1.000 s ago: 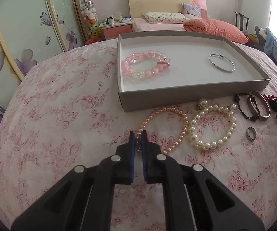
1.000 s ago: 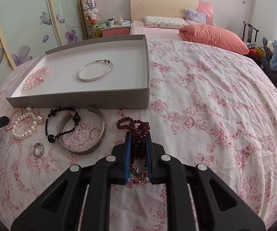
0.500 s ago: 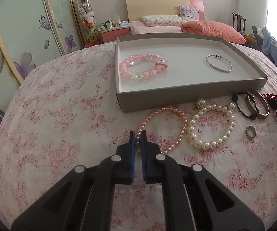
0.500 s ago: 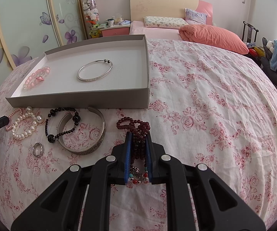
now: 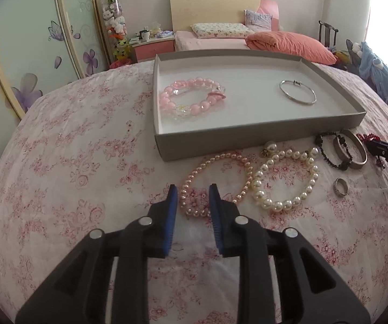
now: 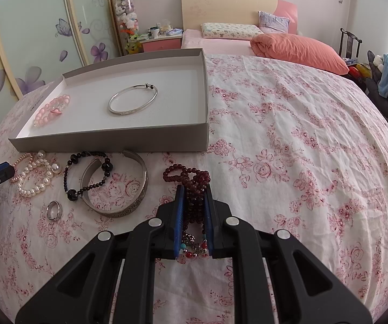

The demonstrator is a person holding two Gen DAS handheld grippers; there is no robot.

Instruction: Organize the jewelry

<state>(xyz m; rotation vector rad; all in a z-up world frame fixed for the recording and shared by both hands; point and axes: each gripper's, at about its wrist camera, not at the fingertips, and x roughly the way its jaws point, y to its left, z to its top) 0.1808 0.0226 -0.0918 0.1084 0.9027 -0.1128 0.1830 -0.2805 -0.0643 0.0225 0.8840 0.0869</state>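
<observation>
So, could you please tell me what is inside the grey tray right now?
Inside the grey tray lie a pink bead bracelet at its left and a thin silver bangle at its right. The near wall hides a strip of floor.

Bare pink-flowered bedspread (image 6: 302, 140) lies open right of the shallow grey cardboard tray (image 6: 112, 143); loose jewellery crowds its near wall

I see a bed surface under a floral pink-and-white sheet (image 6: 288, 140), and on it a shallow grey cardboard tray (image 6: 112, 144) sitting flat. Just in front of the tray's near wall, directly on the sheet: a pink pearl strand (image 5: 215, 181) touching a white pearl bracelet (image 5: 285, 181), a black bead bracelet (image 6: 85, 172) draped over a wide silver cuff (image 6: 118, 186), and a small ring (image 6: 54, 210). A dark red bead strand (image 6: 191, 178) lies right of the cuff.
</observation>
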